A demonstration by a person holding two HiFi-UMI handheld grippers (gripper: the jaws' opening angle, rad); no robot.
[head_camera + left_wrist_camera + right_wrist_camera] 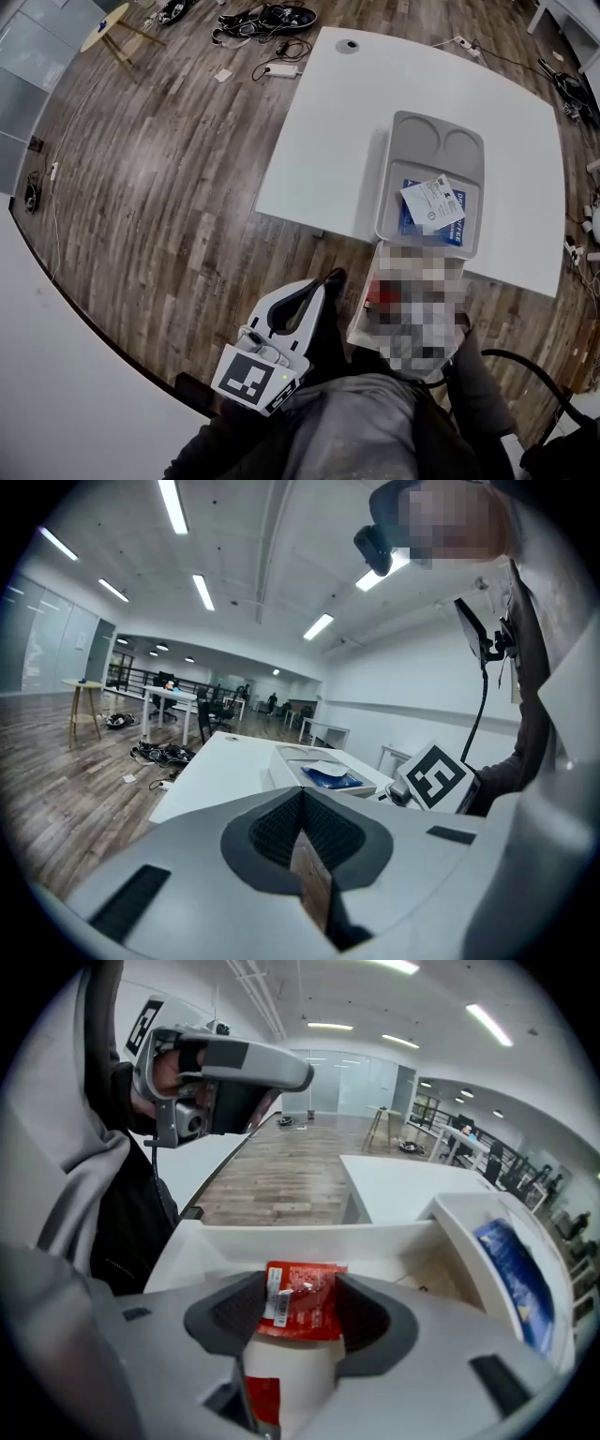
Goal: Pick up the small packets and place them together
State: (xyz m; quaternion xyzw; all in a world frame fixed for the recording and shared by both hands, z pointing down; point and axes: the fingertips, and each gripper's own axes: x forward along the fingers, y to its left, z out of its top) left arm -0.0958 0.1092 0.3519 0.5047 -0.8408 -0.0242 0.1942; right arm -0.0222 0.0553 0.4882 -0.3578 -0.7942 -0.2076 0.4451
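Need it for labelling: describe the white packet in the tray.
On the white table sits a grey tray with two round recesses at its far end. In the flat near part lies the white packet, tilted, on top of a blue packet: the only white one there.

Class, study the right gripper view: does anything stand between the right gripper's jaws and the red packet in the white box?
Nothing visible does. The red packet lies uncovered in the white box, framed directly between the open jaws of the right gripper, with no other item over it.
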